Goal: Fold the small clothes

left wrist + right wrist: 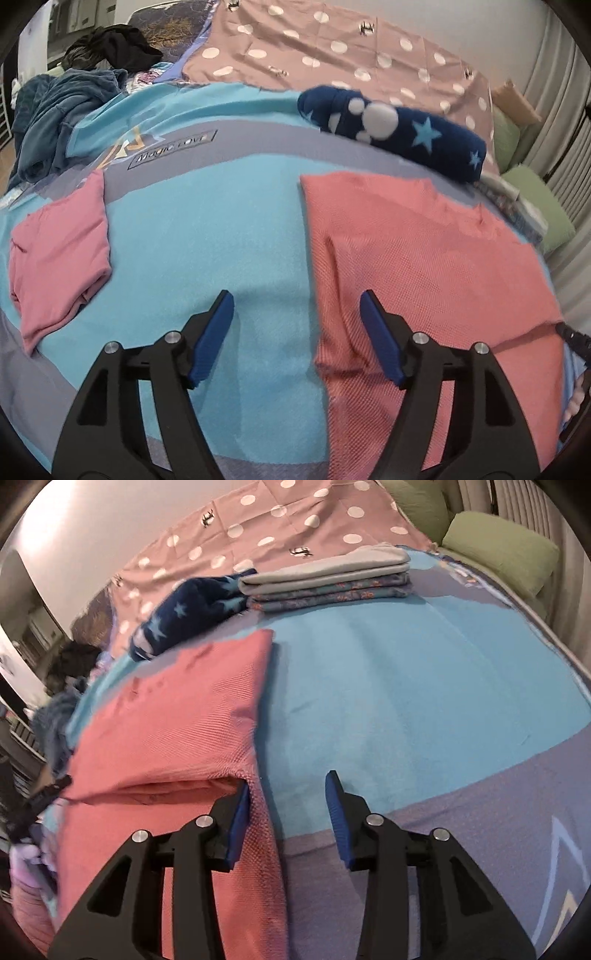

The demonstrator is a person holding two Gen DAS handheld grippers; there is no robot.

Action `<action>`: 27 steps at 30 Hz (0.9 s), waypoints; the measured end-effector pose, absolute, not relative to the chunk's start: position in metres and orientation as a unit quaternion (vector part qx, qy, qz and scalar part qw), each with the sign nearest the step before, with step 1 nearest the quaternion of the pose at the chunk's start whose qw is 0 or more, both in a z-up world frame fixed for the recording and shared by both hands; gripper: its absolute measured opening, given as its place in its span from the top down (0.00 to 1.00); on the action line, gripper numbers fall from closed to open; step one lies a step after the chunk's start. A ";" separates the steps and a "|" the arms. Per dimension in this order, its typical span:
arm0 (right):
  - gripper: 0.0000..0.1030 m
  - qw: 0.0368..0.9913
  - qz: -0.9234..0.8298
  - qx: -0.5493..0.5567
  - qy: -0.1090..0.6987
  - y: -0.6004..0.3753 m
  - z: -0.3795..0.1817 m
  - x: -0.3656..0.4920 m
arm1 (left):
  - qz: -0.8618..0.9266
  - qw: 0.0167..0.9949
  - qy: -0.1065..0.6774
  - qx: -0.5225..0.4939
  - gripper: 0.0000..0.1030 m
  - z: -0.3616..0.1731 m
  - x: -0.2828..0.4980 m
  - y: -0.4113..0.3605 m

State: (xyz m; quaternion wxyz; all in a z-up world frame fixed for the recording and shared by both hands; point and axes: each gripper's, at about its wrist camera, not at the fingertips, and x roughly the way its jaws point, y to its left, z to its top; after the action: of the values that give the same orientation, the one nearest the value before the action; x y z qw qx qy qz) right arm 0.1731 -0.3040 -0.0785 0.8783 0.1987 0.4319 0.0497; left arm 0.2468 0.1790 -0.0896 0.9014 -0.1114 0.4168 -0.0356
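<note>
Fingers of both grippers gape, holding nothing; I see the coral-pink waffle-knit garment [166,720] straddled by my right gripper [286,808], its long axis running away; left gripper [297,332] straddles the opposite edge.

Salmon-pink waffle-knit garment [424,258]; plain pink folded piece [59,254]; navy cloth [399,129] with light-blue stars, white dots; turquoise-and-grey bedspread [221,229]; mauve sheet [332,48], white polka dots; green pillows [498,546].

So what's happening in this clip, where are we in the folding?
A person with a gripper in each hand is folding a coral-pink garment on a bed with a blue bedspread. The left gripper and right gripper are both open at the garment's near edges, gripping nothing. A folded stack and a smaller pink piece lie nearby.
</note>
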 end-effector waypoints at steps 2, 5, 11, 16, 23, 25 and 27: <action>0.60 0.868 0.081 0.238 0.429 -0.308 -0.073 0.184 | -0.044 0.902 0.411 -0.121 0.30 -0.084 0.253 0.180; 0.60 0.853 0.101 0.271 0.434 -0.308 -0.070 0.204 | -0.044 0.903 0.411 -0.121 0.30 -0.080 0.266 0.178; 0.60 0.837 0.062 0.286 0.462 -0.315 -0.068 0.213 | -0.045 0.901 0.416 -0.117 0.30 -0.083 0.281 0.176; 0.53 0.829 0.092 0.292 0.468 -0.321 -0.078 0.224 | -0.049 0.896 0.428 -0.111 0.30 -0.098 0.288 0.171; 0.47 0.811 0.143 0.306 0.477 -0.314 -0.096 0.304 | -0.063 0.893 0.431 -0.111 0.30 -0.092 0.316 0.162; 0.47 0.818 0.152 0.298 0.468 -0.310 -0.096 0.320 | -0.054 0.890 0.437 -0.117 0.33 -0.094 0.331 0.163; 0.69 0.818 0.175 0.284 0.469 -0.302 -0.096 0.328 | -0.048 0.889 0.437 -0.126 0.47 -0.095 0.341 0.164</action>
State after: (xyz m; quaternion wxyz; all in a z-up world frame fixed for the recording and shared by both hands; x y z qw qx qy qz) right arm 0.3282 -0.3022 -0.0960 0.8177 0.2842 0.4689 0.1753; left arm 0.3412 0.1641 -0.0947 0.8894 -0.1263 0.4366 -0.0481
